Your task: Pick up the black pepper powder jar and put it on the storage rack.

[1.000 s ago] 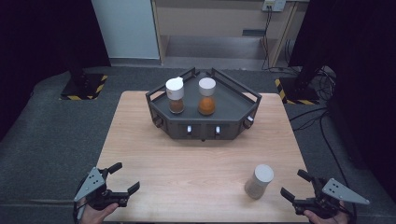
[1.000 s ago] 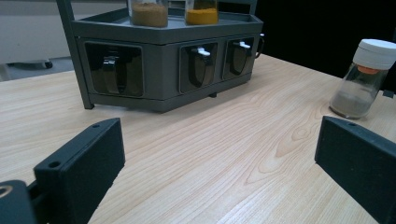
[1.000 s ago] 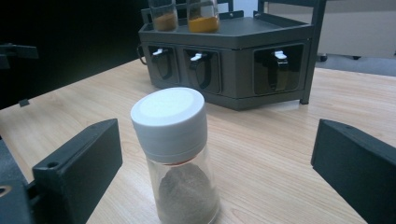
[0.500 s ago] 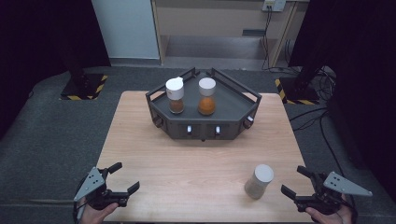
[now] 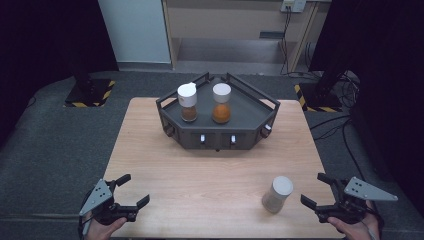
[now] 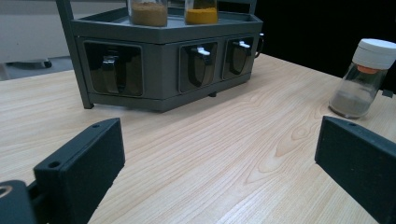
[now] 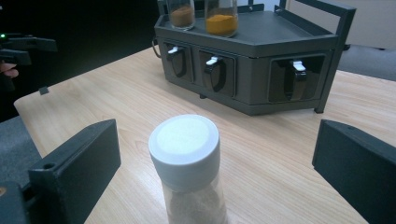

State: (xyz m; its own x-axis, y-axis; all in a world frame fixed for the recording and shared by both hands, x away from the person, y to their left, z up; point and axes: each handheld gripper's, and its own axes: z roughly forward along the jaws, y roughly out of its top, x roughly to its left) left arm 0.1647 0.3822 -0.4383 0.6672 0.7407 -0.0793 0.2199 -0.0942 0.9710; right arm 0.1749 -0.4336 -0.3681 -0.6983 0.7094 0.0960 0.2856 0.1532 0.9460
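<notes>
1. High view: wooden table (image 5: 210, 170) with a dark grey rack (image 5: 250, 112) at its far middle. Two white-capped jars stand upright on the rack's top tray: brown jar (image 5: 188, 102) on the left, orange jar (image 5: 221, 103) just to its right, close together but apart.
2. Rack front shows small drawers with light handles (image 6: 201, 50); all look shut.
3. Third jar, the grey jar (image 5: 277, 194), stands on the table near the front right edge, well apart from the rack. White cap, greyish powder inside. Upright in the left gripper view (image 6: 364, 77); it looks slightly tilted from above, which may be the viewing angle.
4. Right gripper (image 5: 320, 192) is at the front right corner of the table, jaws spread wide and pointed toward the grey jar. Just beside the jar, not touching it.
5. Right gripper view: grey jar (image 7: 189, 163) sits centred between the two black jaws, with clear gaps on both sides. Nothing held. Rack lies beyond it.
6. Left gripper (image 5: 131, 191) is at the front left corner, jaws spread wide, holding nothing, low over the table edge. Well apart from all three jars.
7. Left gripper view: bare table between the jaws, rack ahead to the left, grey jar off to the right.
8. A hand (image 5: 102, 231) shows under the left gripper at the bottom edge.
</notes>
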